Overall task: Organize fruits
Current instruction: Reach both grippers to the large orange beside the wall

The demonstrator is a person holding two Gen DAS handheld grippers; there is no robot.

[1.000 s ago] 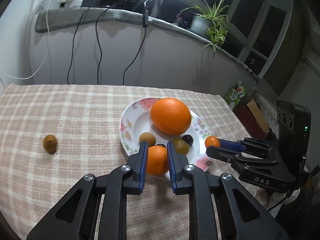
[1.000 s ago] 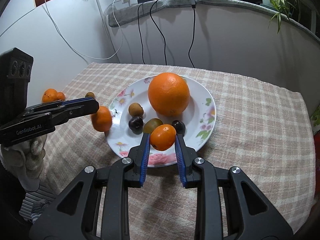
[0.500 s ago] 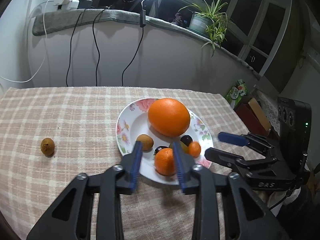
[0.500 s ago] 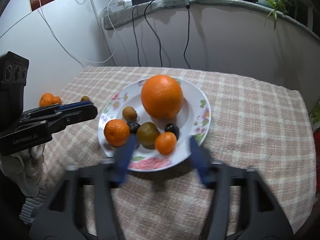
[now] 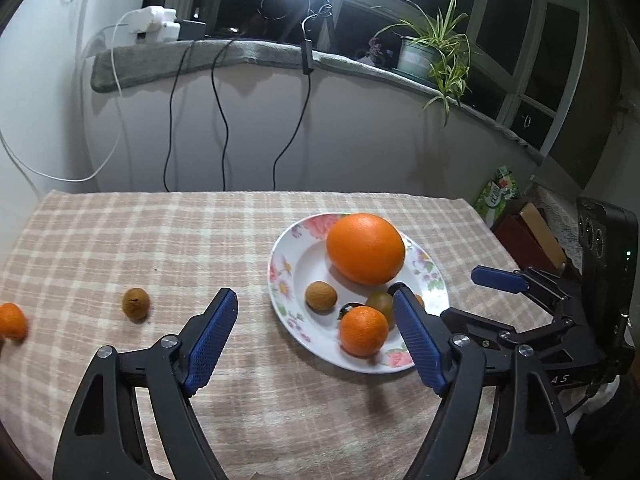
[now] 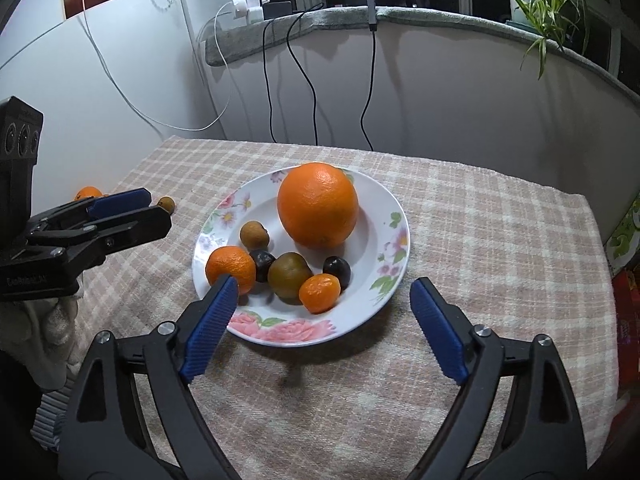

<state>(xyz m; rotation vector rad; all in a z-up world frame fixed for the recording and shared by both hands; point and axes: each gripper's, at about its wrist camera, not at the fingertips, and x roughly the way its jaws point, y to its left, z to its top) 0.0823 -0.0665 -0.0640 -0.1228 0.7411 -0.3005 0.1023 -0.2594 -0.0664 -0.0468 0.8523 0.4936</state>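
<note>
A white flowered plate (image 6: 384, 216) (image 5: 288, 264) on the checked tablecloth holds a big orange (image 6: 318, 205) (image 5: 365, 249), a mandarin (image 6: 231, 269) (image 5: 363, 330), a small tangerine (image 6: 319, 293), a brown longan (image 6: 253, 233) (image 5: 320, 297), a greenish fruit (image 6: 289, 276) and two dark fruits (image 6: 337, 269). My left gripper (image 5: 316, 336) is open and empty above the plate's near left edge. My right gripper (image 6: 324, 322) is open and empty at the plate's near rim. A loose brown longan (image 5: 135, 303) and a mandarin (image 5: 12, 321) lie on the cloth to the left.
The table backs onto a curved white wall with hanging cables (image 5: 218, 112) and a sill with a potted plant (image 5: 428, 56). Boxes (image 5: 524, 236) stand off the table's right edge. The right gripper shows in the left wrist view (image 5: 472, 292); the left gripper shows in the right wrist view (image 6: 154, 208).
Both grippers have opened, released their citrus fruits onto the plate and drawn back. The left wrist view has swung left, bringing a mandarin at the left edge into sight.
</note>
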